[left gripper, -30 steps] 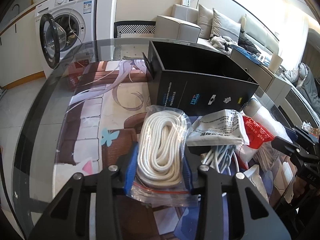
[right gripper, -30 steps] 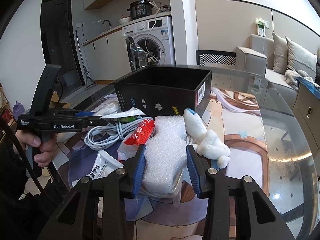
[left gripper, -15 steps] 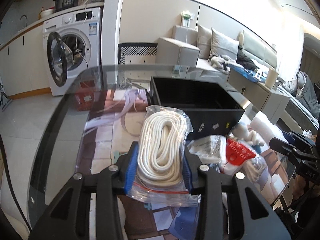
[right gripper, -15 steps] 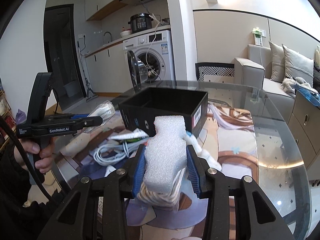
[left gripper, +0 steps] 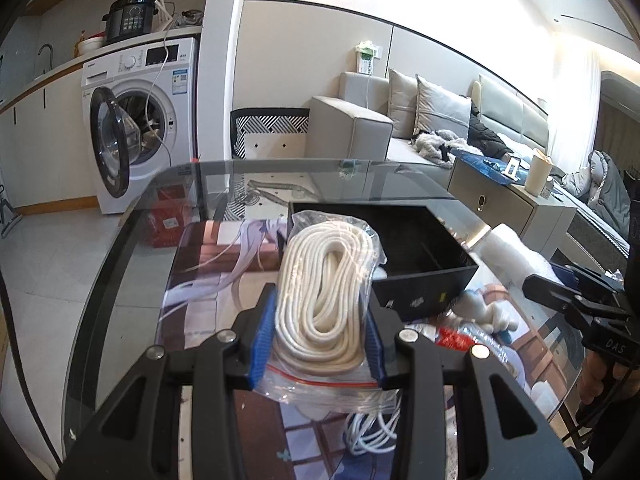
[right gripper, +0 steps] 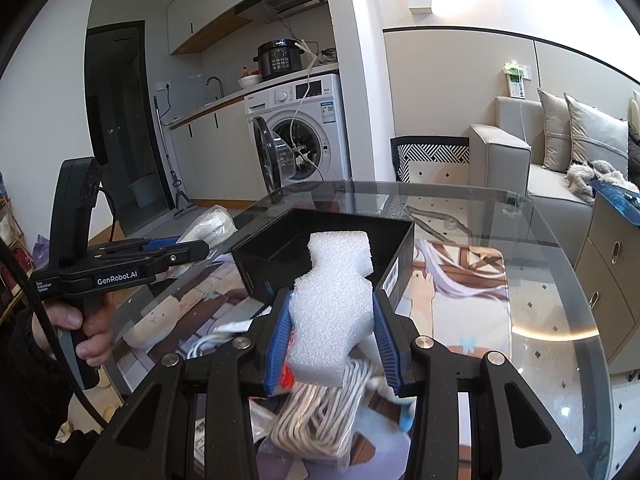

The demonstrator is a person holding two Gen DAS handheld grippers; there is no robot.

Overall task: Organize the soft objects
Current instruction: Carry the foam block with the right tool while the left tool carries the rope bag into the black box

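Rope in a clear zip bag (left gripper: 324, 280), a fat white coil, sits clamped between the blue pads of the left gripper (left gripper: 320, 336), with the bag's red seal strip hanging just under the fingers. Beyond the fingertips and a touch to the right lies the open black box (left gripper: 416, 256) on the glass table (left gripper: 132, 240). Over on the other side, the right gripper (right gripper: 332, 336) is pinched tight on a white foam block (right gripper: 332, 312), its notched top poking out past the fingertips toward that same box (right gripper: 280, 256). Below those fingers dangles a second bagged bundle of pale cord (right gripper: 316, 416). A hand (right gripper: 88, 328) grips the left tool's handle. White cable (left gripper: 372, 432) lies loose under the left fingers.
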